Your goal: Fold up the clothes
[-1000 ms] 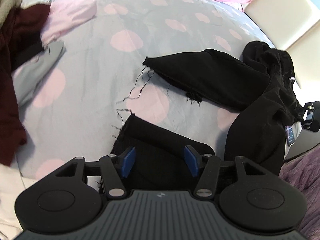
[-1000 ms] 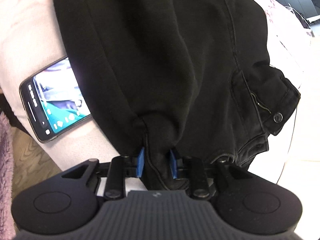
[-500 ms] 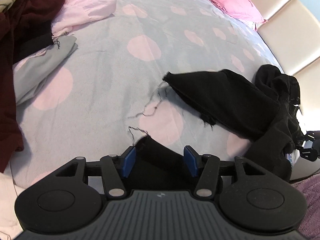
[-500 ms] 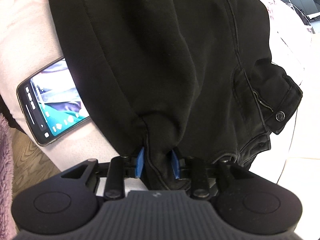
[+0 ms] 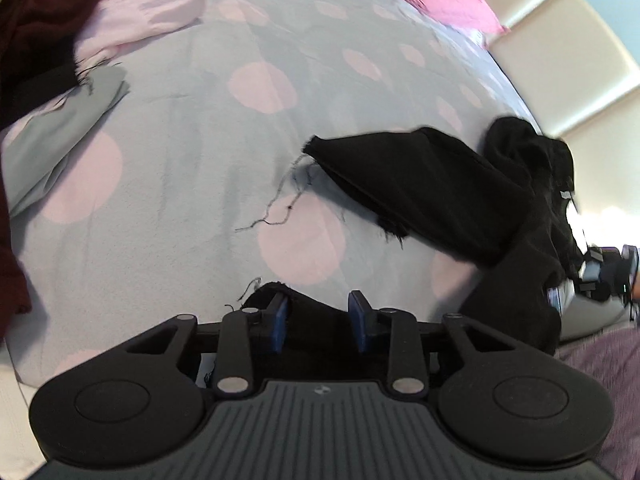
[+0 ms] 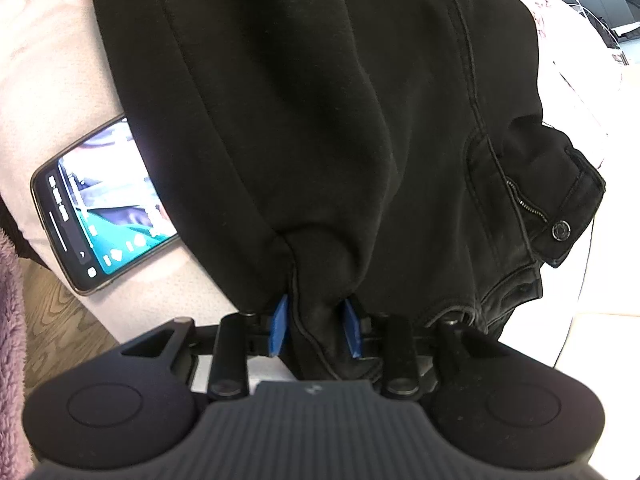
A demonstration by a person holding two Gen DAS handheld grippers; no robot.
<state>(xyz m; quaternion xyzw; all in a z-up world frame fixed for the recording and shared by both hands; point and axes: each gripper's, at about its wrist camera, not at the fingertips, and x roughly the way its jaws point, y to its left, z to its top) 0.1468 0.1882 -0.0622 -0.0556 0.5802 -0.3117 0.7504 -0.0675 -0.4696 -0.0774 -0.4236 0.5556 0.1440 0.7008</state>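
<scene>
- L tongs (image 5: pixel 318 322) have just been narrowing on the frayed hem of the near leg of the black jeans (image 5: pixel 424 184); cloth sits between the blue pads, looks pinched, but not sure they bite fully
- R tongs (image 6: pixel 314 326) clamped on a bunched fold nr the waistband, button (image 6: pixel 560 230) off to the side
- Jeans sprawl across the dotted bed (image 5: pixel 192 168), waist end drooping over its edge, other leg lying free
- Tip: get a firm bite before lifting, thin hem could slip
- Then pull both ends taut & level so legs line up
- Mind the phone (image 6: pixel 102 204), just beside the cloth, partly under it; a drag could take it along
</scene>
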